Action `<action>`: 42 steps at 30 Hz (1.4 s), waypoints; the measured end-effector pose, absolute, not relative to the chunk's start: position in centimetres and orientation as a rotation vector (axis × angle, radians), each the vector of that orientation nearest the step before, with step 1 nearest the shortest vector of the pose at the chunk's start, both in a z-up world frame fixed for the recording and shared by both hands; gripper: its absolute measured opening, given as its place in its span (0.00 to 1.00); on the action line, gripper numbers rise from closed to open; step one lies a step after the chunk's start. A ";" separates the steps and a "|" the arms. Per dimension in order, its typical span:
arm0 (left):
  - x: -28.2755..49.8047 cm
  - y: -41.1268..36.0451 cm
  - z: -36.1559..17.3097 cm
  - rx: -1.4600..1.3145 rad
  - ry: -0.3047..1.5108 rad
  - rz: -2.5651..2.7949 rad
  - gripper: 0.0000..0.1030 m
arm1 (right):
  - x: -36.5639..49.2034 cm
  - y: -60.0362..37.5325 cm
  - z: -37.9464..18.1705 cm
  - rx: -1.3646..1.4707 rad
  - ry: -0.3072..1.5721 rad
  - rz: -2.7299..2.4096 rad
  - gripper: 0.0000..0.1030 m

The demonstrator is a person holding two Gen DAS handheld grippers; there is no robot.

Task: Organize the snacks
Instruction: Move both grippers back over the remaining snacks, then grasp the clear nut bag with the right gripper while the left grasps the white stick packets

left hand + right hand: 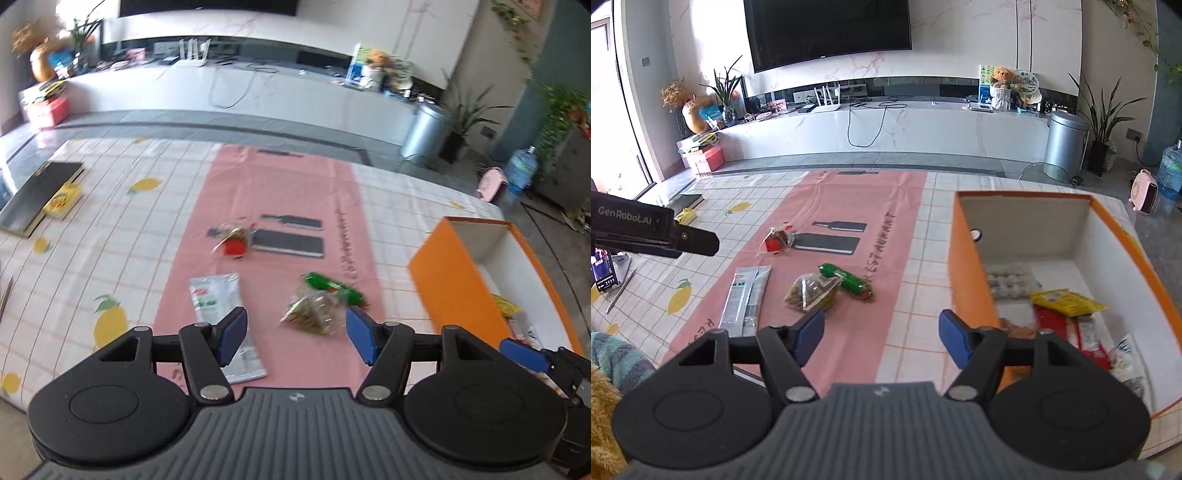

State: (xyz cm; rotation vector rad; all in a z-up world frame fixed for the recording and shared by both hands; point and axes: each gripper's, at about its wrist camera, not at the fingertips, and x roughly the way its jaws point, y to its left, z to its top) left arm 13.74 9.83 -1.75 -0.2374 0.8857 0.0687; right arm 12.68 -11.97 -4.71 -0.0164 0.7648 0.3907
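Several snacks lie on the pink mat [849, 332]: a silver packet [216, 301] [746, 299], a clear bag of nuts [314, 312] [812, 291], a green packet [332, 286] [846, 281] and a small red-labelled bag [234, 243] [777, 240]. My left gripper [297, 336] hangs open above the mat, between the silver packet and the clear bag, holding nothing. My right gripper [882, 339] is open and empty beside the orange box [967, 258] [454, 284]. Inside the box lie a yellow packet [1065, 301], red packets [1067, 328] and others.
A black tray [37, 195] and a yellow box [64, 199] sit at the table's far left. A phone on a stand [604, 269] and a pen [620, 291] lie near the left edge. A person's fuzzy sleeve [613, 354] shows at the lower left.
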 end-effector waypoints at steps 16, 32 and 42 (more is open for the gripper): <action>16.4 14.1 -7.7 -0.315 1.020 0.133 0.74 | 16.5 -3.4 -10.0 -0.197 0.769 0.528 0.65; 19.0 16.6 -11.6 -0.344 1.091 0.163 0.74 | 23.9 1.4 -12.6 -0.214 0.780 0.569 0.10; 19.8 15.7 -13.3 -0.335 1.110 0.122 0.74 | 23.3 1.6 -13.8 -0.218 0.815 0.594 0.05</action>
